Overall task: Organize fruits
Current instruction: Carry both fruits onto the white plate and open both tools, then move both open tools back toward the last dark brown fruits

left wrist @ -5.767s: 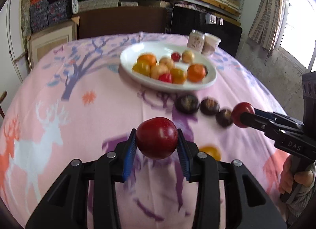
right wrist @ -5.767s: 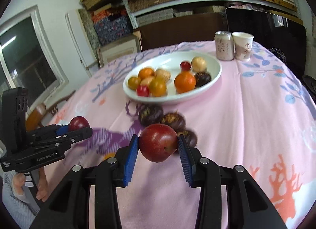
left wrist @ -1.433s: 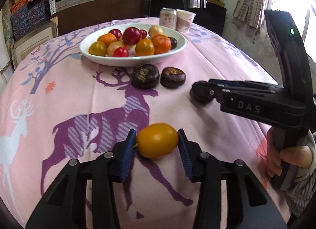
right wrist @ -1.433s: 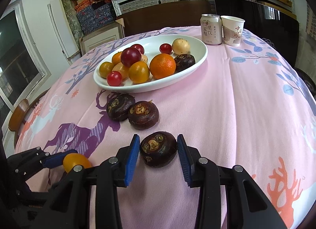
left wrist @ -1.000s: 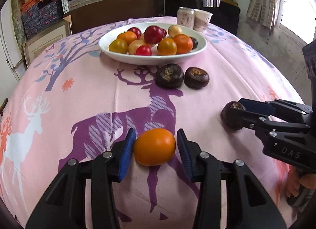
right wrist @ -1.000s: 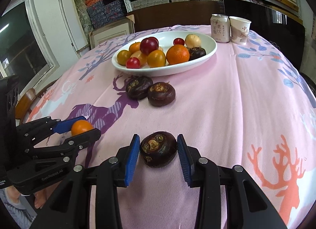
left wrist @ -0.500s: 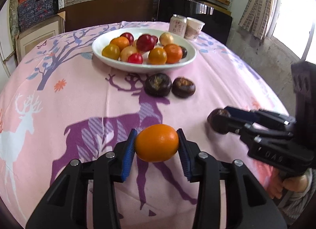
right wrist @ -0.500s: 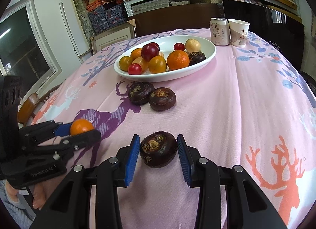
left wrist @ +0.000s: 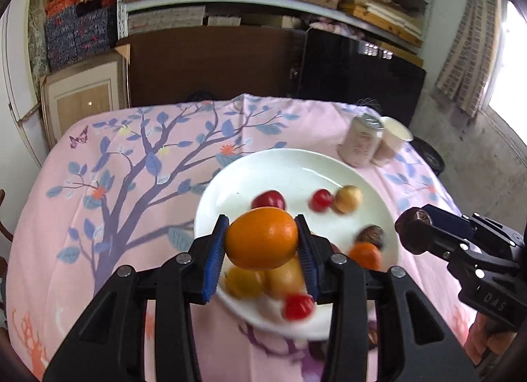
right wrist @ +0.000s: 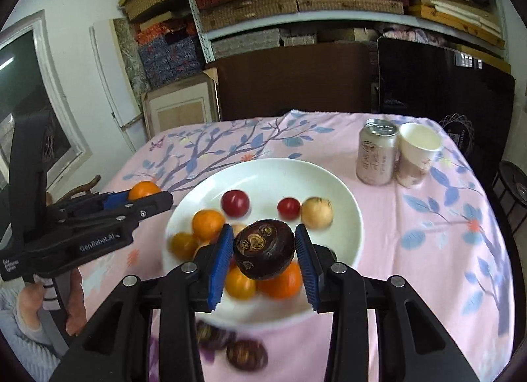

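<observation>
- While both fruits ride up over the plate (left wrist: 230,181), this looks like the carry step, with the drop next.
- Far left: the left gripper (left wrist: 262,251) has just been closing and now pinches an orange (left wrist: 262,240) tight between its blue pads, up in the air over the plate's near side.
- Middle: the plate already has a pile at the front, so I'd aim for the bare white patch at the back.
- Right: the right gripper (right wrist: 263,251) is clamped on a dark chestnut (right wrist: 265,248), also hanging above the plate.
- Two more chestnuts (right wrist: 245,354) sit on the cloth (right wrist: 428,250) just in front of the plate, so there's more to fetch.
- Next move, I reckon: lower each one, then open gently so nothing rolls.
</observation>
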A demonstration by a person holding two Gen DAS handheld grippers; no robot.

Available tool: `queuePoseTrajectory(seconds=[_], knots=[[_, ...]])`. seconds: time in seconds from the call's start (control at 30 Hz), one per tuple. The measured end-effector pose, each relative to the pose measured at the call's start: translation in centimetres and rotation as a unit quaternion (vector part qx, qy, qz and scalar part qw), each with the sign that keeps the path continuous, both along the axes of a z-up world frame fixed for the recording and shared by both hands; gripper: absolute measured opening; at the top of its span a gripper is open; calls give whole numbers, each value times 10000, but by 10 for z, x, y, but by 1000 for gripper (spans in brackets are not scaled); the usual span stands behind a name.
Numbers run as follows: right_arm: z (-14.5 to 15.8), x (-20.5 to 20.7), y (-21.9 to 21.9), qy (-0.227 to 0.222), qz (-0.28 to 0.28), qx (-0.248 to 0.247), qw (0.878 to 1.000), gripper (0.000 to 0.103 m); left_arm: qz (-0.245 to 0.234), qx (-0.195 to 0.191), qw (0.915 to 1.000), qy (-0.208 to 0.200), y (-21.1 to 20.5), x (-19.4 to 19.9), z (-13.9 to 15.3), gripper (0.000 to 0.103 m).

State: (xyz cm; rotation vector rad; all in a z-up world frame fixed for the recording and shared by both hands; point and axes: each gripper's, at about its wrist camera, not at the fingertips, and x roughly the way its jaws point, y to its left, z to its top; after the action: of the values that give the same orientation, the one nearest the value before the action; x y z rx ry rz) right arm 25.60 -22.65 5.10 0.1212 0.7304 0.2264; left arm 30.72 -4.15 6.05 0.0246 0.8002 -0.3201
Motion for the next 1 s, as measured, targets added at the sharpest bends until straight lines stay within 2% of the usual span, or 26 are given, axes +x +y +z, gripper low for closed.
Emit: queuePoseTrajectory(seconds=[0.1,0.17,0.23,0.3,0.33,0.43,0.53,0.6,0.67,0.77,0.87,1.0], knots=[[-22,51,9,400,128,18,9991,39,41,4,9995,321,-2,41,-32,40],[-34,69,14,566,192,-27,9982,40,74,-49,9988,475,0,56,-49,40],[-42,77,14,608,169,44,9980,42,42,-156,9983,552,1,63,-60,42],[-45,74,13,577,108,48,9983,50,136,-114,9991,387,3,63,-62,62],[-44,71,11,513,62,31,9987,54,107,-159,9993,334,4,61,-62,62],[-39,59,2,436,-50,187,9989,55,175,-153,9993,304,7,54,-60,63],[-28,43,-6,378,-154,333,9986,59,241,-133,9994,224,14,32,-47,63],[-18,24,-9,265,-200,378,9987,62,305,-189,9993,119,21,14,-35,75],[-10,3,-13,165,-251,456,9985,69,374,-253,9990,-7,27,-11,-24,79],[-8,-34,-19,76,-303,641,9975,72,377,-274,9989,-95,30,-51,-18,82],[-19,-66,-24,15,-397,871,9954,80,409,-197,9989,-127,26,-88,-26,88],[-54,-103,-32,-34,-686,1049,9921,89,544,-185,9983,-96,18,-126,-50,98]])
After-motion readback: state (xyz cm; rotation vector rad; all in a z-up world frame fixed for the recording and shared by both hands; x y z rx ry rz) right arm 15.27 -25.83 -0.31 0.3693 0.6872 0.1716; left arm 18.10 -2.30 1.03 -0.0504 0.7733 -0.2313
